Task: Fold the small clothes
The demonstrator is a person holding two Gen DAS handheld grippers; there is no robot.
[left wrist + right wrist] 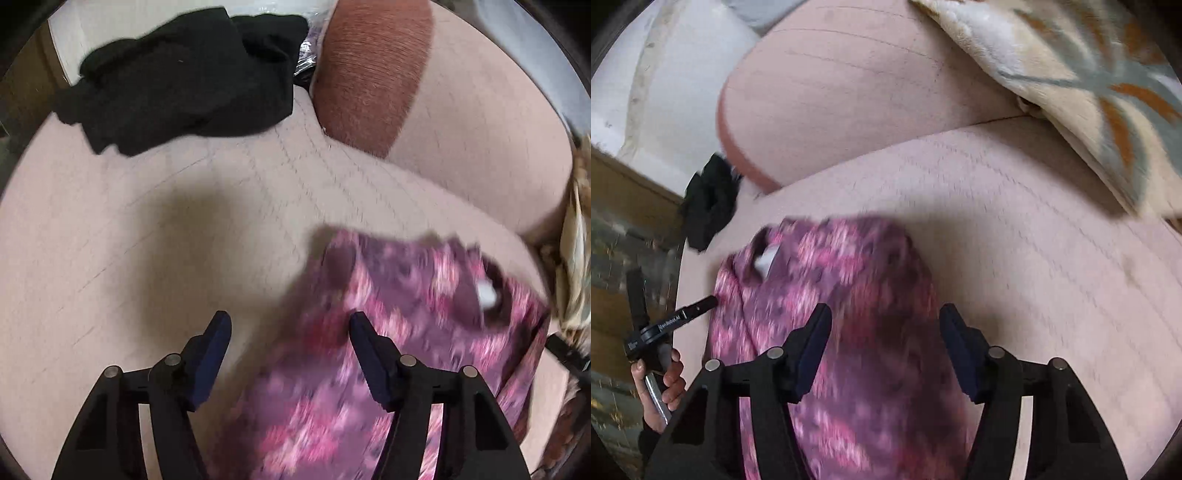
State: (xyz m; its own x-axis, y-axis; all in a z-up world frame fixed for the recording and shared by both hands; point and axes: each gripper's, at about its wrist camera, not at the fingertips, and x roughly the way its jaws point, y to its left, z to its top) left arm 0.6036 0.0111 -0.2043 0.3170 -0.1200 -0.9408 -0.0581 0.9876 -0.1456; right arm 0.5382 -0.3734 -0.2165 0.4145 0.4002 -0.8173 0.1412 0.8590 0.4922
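A purple and pink patterned garment (399, 325) lies on the pale pink quilted bed cover (147, 229), blurred by motion, with a white label near its neck. My left gripper (290, 323) is open above the garment's left edge, its right finger over the cloth, its left finger over the cover. The garment also shows in the right wrist view (864, 295). My right gripper (884, 315) is open above the garment's right part, holding nothing. The left gripper (701, 304) shows there at the garment's left edge, held by a hand.
A pile of black clothes (184, 77) lies at the far left of the bed. A pink pillow with a rust-coloured end (373, 74) is behind. A cream leaf-patterned blanket (1089, 92) lies at the right. The bed's left edge borders a wooden floor (624, 206).
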